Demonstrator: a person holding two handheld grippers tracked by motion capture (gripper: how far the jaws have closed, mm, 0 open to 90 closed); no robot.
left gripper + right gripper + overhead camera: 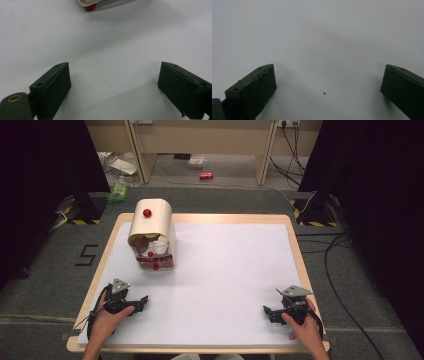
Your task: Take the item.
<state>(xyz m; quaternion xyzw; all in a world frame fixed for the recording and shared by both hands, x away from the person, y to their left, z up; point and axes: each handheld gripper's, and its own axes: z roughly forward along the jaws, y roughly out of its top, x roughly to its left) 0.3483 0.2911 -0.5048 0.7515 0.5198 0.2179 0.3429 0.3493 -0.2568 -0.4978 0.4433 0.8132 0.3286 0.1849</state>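
Observation:
A cream box with a rounded lid (151, 234) stands at the far left of the white table (225, 280). The lid carries a red knob (147, 213), and a second red knob (155, 267) sits low on the box's clear front, also seen as a red knob (90, 7) at the top of the left gripper view. Pale things show inside the box. My left gripper (142, 300) rests near the front left edge, open and empty, its jaws wide apart (113, 87). My right gripper (267, 312) rests at the front right, open over bare table (328, 90).
The table has a wooden rim (300, 265). Beyond it the floor holds a red can (206, 175), cables (335, 265) at the right, and black-and-yellow taped stands (80, 207) at both far corners. Wooden furniture legs stand at the back.

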